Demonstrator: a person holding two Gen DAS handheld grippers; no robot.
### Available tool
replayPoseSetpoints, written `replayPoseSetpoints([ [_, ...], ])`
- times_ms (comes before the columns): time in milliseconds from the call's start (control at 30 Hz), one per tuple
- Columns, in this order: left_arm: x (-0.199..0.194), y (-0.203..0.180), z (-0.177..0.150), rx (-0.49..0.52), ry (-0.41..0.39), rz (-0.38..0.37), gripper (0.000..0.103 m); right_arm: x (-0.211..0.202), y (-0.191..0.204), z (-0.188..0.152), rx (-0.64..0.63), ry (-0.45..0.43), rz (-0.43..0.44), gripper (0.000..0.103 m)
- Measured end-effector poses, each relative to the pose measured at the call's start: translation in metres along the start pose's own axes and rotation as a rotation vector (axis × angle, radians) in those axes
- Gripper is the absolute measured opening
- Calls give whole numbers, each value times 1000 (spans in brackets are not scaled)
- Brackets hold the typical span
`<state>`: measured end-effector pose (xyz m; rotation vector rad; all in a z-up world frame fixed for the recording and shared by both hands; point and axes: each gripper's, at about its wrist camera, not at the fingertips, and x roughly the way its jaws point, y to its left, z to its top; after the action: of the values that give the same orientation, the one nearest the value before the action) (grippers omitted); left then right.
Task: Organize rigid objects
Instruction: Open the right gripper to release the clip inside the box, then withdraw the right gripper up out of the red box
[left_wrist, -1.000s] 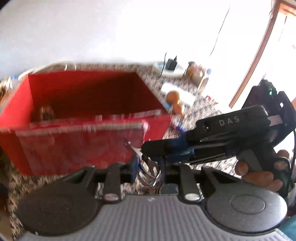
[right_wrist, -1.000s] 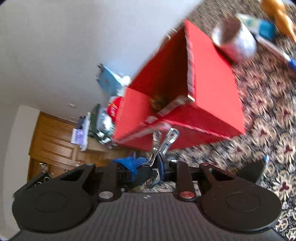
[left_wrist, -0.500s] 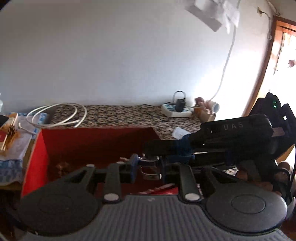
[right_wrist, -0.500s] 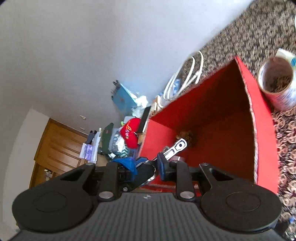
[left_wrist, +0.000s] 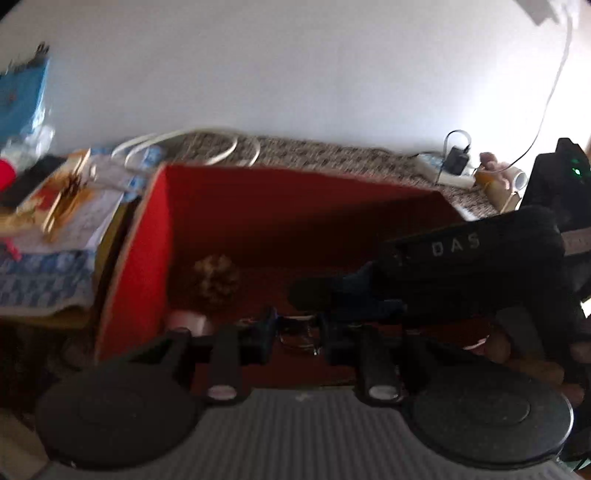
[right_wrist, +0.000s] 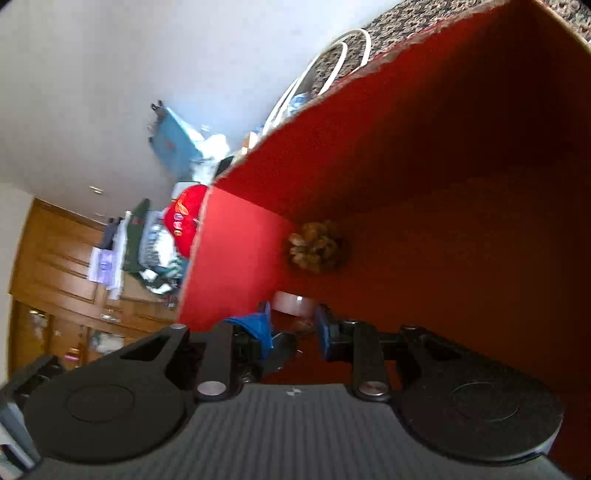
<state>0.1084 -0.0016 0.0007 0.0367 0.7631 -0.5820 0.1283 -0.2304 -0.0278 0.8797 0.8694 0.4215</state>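
Two things, pine cone (left_wrist: 216, 280) and roll (left_wrist: 188, 321), sit in your red box's (left_wrist: 140, 258) corner. Your left gripper (left_wrist: 297, 325) pinches a metal clip (left_wrist: 297, 338). Your right gripper's (right_wrist: 293, 317) narrow jaws just eased apart, hold unclear.

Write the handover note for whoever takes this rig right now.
Left tool: shut on the metal utensil, at the red box opening.
Right tool: also aimed into the box; its grip is unclear.
In the box: pine cone and tape roll.
Done: those two are boxed.
Left: release the utensil into the box.
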Motion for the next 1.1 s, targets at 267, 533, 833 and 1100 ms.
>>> replayPoseSetpoints([
  [267,5,0,-3,3,8,37,51,-3,7,-2,-60,-18,-75,9],
  [533,13,-3,1,-2,44,67,60,0,11,-3,-99,-35,-108,9],
  [833,16,-9,3,6,70,119,61,-5,20,-6,-153,-63,-209,13],
  [1100,14,-18,7,29,87,183,61,-28,22,-13,-220,-148,-354,13],
])
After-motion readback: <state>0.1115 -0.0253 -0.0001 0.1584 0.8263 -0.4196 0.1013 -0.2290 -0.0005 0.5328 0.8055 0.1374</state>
